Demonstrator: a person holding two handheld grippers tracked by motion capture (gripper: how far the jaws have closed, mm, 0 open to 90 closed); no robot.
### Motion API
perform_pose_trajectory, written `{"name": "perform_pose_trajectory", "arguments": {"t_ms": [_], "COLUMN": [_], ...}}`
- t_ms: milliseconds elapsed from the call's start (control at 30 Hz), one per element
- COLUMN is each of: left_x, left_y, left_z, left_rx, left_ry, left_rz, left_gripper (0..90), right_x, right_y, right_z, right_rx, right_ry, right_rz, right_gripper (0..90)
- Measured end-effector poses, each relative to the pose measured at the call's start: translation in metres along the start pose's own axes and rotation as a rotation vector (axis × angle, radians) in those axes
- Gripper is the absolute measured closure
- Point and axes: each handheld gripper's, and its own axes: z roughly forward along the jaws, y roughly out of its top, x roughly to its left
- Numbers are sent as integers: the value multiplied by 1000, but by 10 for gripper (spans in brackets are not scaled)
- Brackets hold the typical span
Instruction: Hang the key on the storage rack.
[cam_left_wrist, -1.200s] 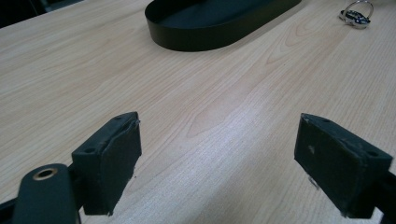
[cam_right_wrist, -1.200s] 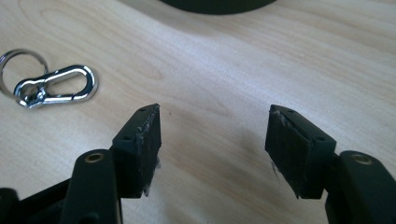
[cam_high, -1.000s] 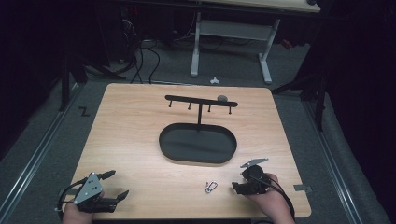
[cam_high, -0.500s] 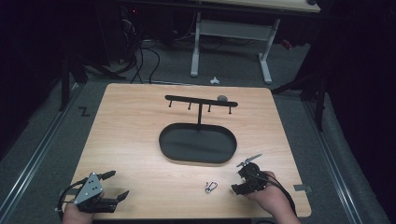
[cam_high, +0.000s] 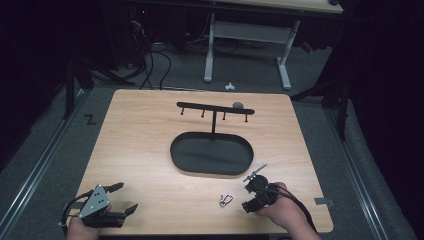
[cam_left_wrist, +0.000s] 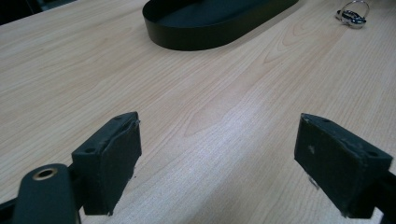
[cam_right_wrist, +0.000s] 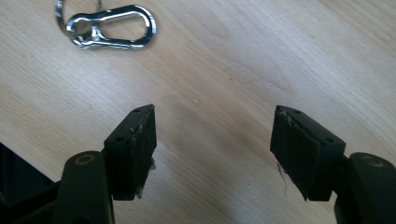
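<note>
Right claw (cam_right_wrist: 212, 154) just beside small silver metal carabiner clip (cam_right_wrist: 112, 27), jaws wide apart, just been opening, nothing between them. Clip flat on pale wooden bench (cam_high: 145, 150), near its front edge, apart from black oval metal tray (cam_high: 211, 154). Left claw (cam_left_wrist: 219, 168) spread over bare wood, empty.

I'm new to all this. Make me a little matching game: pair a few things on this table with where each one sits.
Things:
1. carabiner
2. oval tray
3. hook rack
4. left gripper

Places:
A. near left corner of the table
B. middle of the table
C. beside the right gripper
D. behind the tray, at the far side

Pairs: 1-C, 2-B, 3-D, 4-A
</note>
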Motion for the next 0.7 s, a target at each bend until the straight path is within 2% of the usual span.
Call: {"name": "perform_pose_trajectory", "arguments": {"t_ms": [100, 133, 233, 333, 367, 400, 533, 700], "left_x": [0, 0, 0, 0, 0, 0, 0, 0], "left_y": [0, 0, 1, 1, 1, 1, 1, 1], "left_z": [0, 1, 1, 1, 1, 1, 1, 1], "left_rx": [2, 3, 3, 4, 4, 4, 5, 6], "left_ry": [-1, -2, -4, -5, -5, -6, -6, -9], "left_rz": [0, 0, 3, 1, 2, 2, 4, 6], "left_gripper": [153, 153, 153, 153, 153, 153, 153, 153], "right_x": [7, 9, 15, 20, 18, 22, 30, 36], "right_y": [4, 6, 7, 10, 12, 12, 16, 22], "right_z": [1, 2, 1, 0, 1, 0, 2, 4], "right_rx": [7, 6, 22, 18, -6, 2, 2, -1], "right_ry": [7, 3, 6, 12, 16, 22, 30, 34], "right_rz": [-25, -50, -24, -37, -104, -81, -105, -111], "right_gripper": [296, 293, 288, 284, 286, 284, 286, 304]}}
